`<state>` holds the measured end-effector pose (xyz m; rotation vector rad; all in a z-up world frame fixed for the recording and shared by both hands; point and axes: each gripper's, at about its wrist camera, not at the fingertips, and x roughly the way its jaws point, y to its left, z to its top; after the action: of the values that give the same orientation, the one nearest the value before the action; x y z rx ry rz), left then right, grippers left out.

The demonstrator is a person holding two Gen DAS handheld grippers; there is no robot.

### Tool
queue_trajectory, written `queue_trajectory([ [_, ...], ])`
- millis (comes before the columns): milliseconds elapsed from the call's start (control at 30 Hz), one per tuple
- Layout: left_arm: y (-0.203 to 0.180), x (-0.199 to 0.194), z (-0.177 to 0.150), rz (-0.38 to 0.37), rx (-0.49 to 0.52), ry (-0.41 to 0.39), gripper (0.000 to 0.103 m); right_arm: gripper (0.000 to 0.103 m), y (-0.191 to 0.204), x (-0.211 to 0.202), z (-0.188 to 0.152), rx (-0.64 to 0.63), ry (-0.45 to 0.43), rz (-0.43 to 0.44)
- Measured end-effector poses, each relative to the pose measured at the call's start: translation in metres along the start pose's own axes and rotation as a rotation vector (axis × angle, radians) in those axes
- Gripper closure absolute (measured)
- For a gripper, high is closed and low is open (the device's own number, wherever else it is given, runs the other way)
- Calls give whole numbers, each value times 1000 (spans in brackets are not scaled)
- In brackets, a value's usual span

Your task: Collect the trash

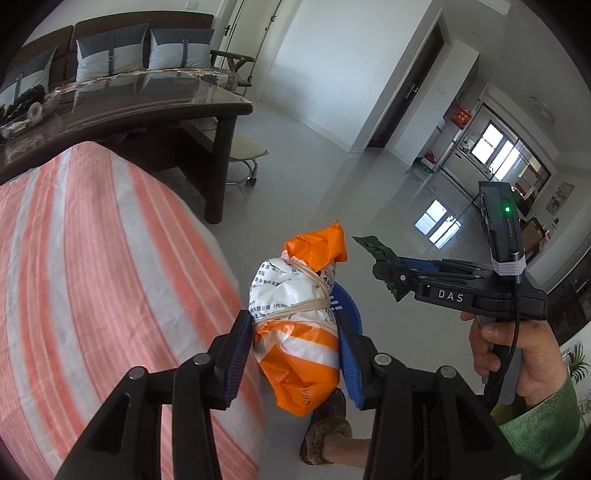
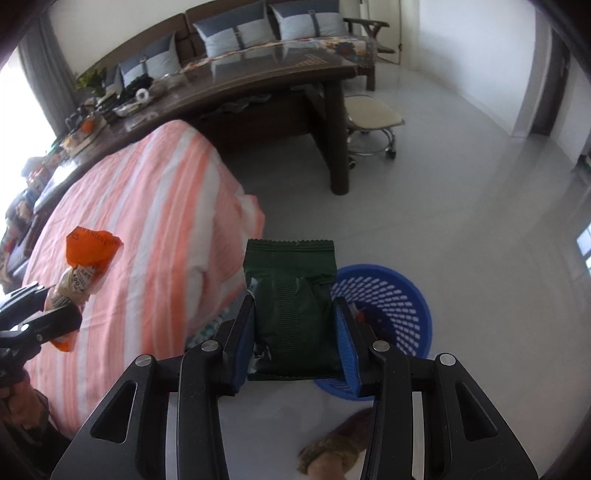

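Observation:
My left gripper [image 1: 293, 347] is shut on an orange and white plastic bundle [image 1: 299, 332] tied with string, held in the air past the table's edge. It also shows in the right wrist view [image 2: 79, 273]. My right gripper [image 2: 295, 339] is shut on a dark green snack wrapper [image 2: 293, 306], held above the floor next to a blue mesh trash basket [image 2: 402, 295]. The basket holds some scraps. In the left wrist view the basket [image 1: 349, 306] shows behind the bundle, and the right gripper [image 1: 384, 271] holds the wrapper [image 1: 373, 249] to the right.
A table with a pink and white striped cloth [image 2: 147, 221] stands on the left. A dark wooden desk [image 2: 295, 96], a stool on wheels [image 2: 371, 122] and a sofa with cushions [image 2: 236, 33] lie beyond. A slippered foot [image 2: 332, 446] is below the grippers on the pale floor.

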<state>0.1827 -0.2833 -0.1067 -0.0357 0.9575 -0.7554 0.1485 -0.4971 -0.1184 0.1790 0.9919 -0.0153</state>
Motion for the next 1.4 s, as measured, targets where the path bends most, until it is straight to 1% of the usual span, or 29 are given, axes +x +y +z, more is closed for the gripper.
queue_trajectory([
  [133, -29, 55, 10, -17, 17, 56, 58, 61, -48, 11, -7, 111, 2, -30],
  [267, -43, 102, 15, -19, 24, 102, 58, 61, -85, 24, -14, 202, 6, -25],
  [400, -50, 137, 14, -4, 29, 138, 58, 61, -112, 39, -19, 267, 18, -7],
  [500, -57, 160, 14, 8, 46, 156, 57, 61, -126, 48, -23, 308, 27, 27],
  [567, -59, 176, 13, 2, 55, 166, 55, 60, -133, 52, -26, 330, 27, 51],
  [600, -60, 184, 13, 0, 55, 171, 52, 58, -136, 54, -27, 338, 26, 62],
  [633, -60, 193, 13, 1, 51, 177, 44, 56, -142, 59, -28, 345, 23, 71],
  [667, -59, 200, 13, 9, 41, 185, 41, 51, -146, 62, -29, 352, 20, 81],
  [700, -59, 205, 13, 21, 31, 189, 41, 40, -149, 63, -31, 362, 20, 88],
  [733, -59, 206, 12, 29, 32, 186, 41, 37, -153, 64, -32, 375, 22, 84],
  [800, -60, 199, 10, 59, 60, 156, 41, 36, -159, 59, -33, 388, 11, 61],
  [833, -64, 192, 9, 81, 81, 133, 41, 33, -162, 55, -32, 390, 1, 49],
  [867, -68, 182, 9, 99, 102, 109, 41, 26, -164, 50, -33, 392, -13, 36],
  [900, -71, 173, 9, 108, 122, 83, 41, 16, -166, 44, -33, 396, -29, 24],
  [933, -77, 161, 9, 112, 140, 56, 34, 11, -167, 37, -35, 401, -45, 7],
  [967, -82, 148, 8, 113, 155, 25, 26, 2, -168, 29, -36, 405, -60, -18],
  [1033, -92, 125, 7, 111, 183, -33, 18, 0, -168, 14, -41, 414, -83, -95],
  [1067, -96, 114, 6, 97, 197, -39, 12, 0, -166, 8, -42, 416, -88, -132],
  [1100, -100, 104, 3, 80, 211, -30, 9, 0, -163, 1, -45, 418, -96, -157],
  [1133, -102, 94, 0, 66, 213, -34, 3, 0, -160, -7, -49, 422, -107, -169],
  [1167, -103, 84, -2, 65, 206, -52, 0, 0, -156, -15, -54, 425, -121, -171],
  [1267, -98, 58, -16, 113, 180, -87, 0, 0, -139, -37, -71, 401, -171, -176],
  [1300, -98, 51, -20, 128, 172, -92, 0, 0, -132, -43, -77, 383, -172, -197],
  [1367, -100, 35, -31, 156, 180, -103, 0, 0, -115, -53, -93, 352, -148, -268],
  [1400, -102, 29, -35, 187, 188, -110, 0, 0, -106, -58, -102, 349, -143, -294],
])
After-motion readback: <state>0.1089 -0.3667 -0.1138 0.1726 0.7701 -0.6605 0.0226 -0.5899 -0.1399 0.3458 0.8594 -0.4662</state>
